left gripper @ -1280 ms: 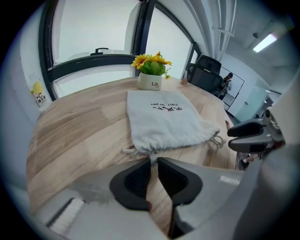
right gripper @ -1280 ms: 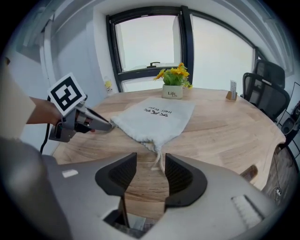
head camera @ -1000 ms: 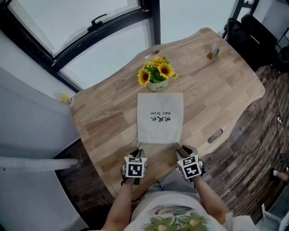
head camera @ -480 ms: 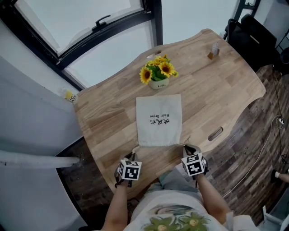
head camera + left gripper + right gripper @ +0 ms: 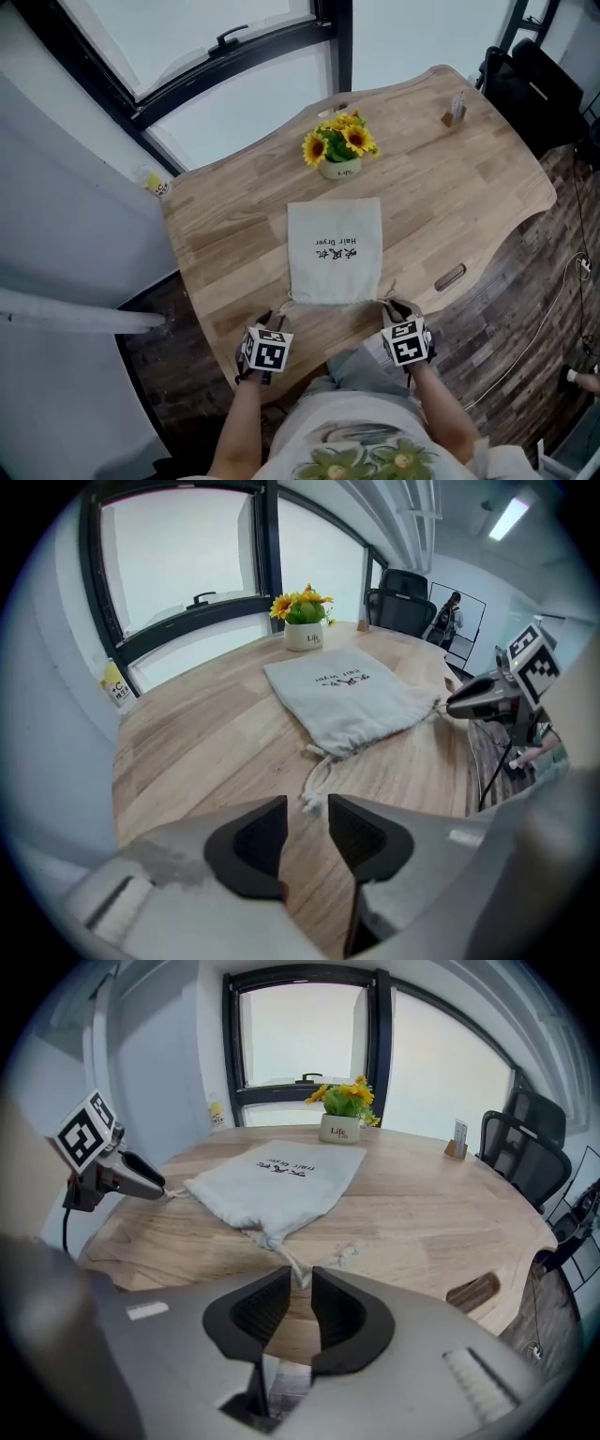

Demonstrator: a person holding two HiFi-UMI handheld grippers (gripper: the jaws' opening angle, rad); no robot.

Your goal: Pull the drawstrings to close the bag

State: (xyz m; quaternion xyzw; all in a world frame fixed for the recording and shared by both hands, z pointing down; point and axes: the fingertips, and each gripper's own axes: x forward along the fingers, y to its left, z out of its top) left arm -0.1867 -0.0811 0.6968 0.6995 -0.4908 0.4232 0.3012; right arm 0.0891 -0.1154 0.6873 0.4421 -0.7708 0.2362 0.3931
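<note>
looking down, we see the pale cloth bag (image 5: pixel 334 248) lying flat near the middle of the wooden table (image 5: pixel 469 187), printed side up, its gathered mouth at the end nearest us and a pot of sunflowers (image 5: pixel 340 150) standing just beyond its far end. we hold the left gripper (image 5: pixel 307 805) off the bag's near left corner and the right gripper (image 5: pixel 300 1276) off its near right corner — both low by the table's near edge. the left gripper's jaws are opening and stand clearly apart; the left drawstring (image 5: pixel 317 772) lies slack on the wood, running from the bag's corner to end just in front of the jaw tips, with neither pad pressing it. the right gripper's jaws are opening too, with only a narrow gap between them; the right drawstring (image 5: pixel 286 1255) runs from the bag's corner into that gap, and we see no pad squeezing it
</note>
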